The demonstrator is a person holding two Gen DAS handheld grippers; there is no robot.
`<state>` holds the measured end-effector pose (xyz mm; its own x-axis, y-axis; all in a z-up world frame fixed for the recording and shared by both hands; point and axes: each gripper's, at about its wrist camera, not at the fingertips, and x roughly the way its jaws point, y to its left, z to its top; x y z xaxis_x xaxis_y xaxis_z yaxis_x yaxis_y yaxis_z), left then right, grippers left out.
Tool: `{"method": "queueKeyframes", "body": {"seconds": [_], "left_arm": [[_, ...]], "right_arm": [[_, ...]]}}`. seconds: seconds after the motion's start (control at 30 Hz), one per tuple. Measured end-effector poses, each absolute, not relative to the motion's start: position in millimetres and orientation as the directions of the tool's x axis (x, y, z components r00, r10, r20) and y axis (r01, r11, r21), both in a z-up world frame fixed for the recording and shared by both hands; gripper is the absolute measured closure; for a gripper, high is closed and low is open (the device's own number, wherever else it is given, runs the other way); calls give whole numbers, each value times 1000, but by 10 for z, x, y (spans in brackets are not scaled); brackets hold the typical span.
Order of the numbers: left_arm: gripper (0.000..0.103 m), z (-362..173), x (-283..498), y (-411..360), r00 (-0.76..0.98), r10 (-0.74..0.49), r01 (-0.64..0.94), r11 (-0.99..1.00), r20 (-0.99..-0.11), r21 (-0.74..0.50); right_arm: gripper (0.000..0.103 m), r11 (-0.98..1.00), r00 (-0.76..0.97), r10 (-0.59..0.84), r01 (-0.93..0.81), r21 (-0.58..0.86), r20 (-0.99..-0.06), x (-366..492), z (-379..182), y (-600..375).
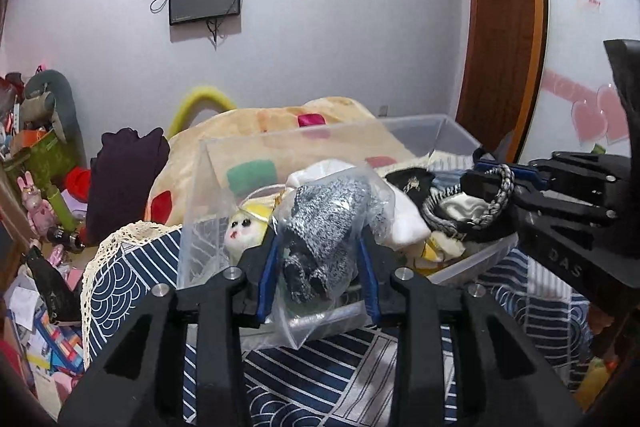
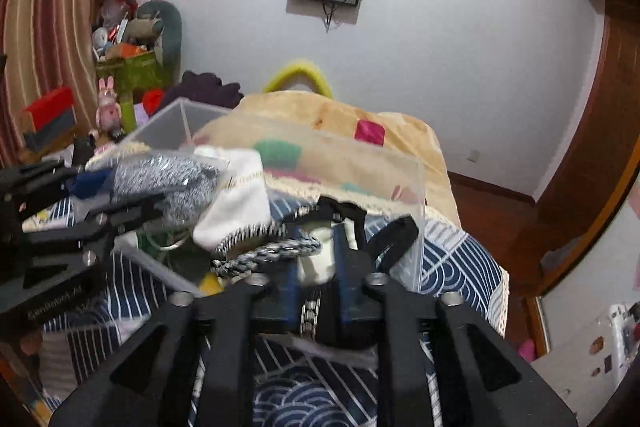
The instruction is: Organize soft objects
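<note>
- The left tongs are clamped on a clear plastic bag holding a grey-and-white knitted item, their blue pads pressing it from both sides.
- The bag sits at the near edge of a clear plastic storage bin, partly over its rim.
- The bin rests on a navy cloth with white wave pattern and holds a white fabric piece, a small white plush face and other soft things.
- The right tongs are clamped on a black-and-white bundle with a braided cord at the bin's other side.
- A cream blanket with coloured patches lies behind the bin.
</note>
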<state>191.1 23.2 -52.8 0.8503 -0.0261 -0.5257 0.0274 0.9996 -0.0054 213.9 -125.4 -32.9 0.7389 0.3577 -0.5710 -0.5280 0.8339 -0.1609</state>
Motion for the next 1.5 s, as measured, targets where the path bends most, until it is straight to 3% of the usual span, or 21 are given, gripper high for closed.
{"method": "queueKeyframes", "body": {"seconds": [0.1,0.3,0.63,0.8,1.07,1.3,1.5], "left_arm": [[62,-556,1890,231,847,-29,34,999,-530,0],[47,-553,1804,283,842,-45,36,999,-538,-26],[42,-374,1473,225,867,-65,62,998,-494,-24],[36,-186,1237,232,899,-71,52,997,-433,-57],[23,120,761,252,948,-62,37,996,-313,-84],[9,222,483,262,962,-75,47,992,-263,-114],[6,169,347,194,966,-58,37,995,-251,-89]], "right_arm": [[52,834,757,352,-521,-183,-551,2028,-337,-1357],[49,833,762,357,-522,-185,-541,1924,-296,-1504],[49,849,772,422,-520,-92,-476,1690,-96,-1785],[32,849,791,476,-528,-36,-385,1447,124,-1881],[26,832,793,536,-555,20,-289,1177,280,-1902],[21,822,788,558,-568,41,-260,1037,228,-1879],[21,817,786,566,-575,43,-249,984,194,-1866]]}}
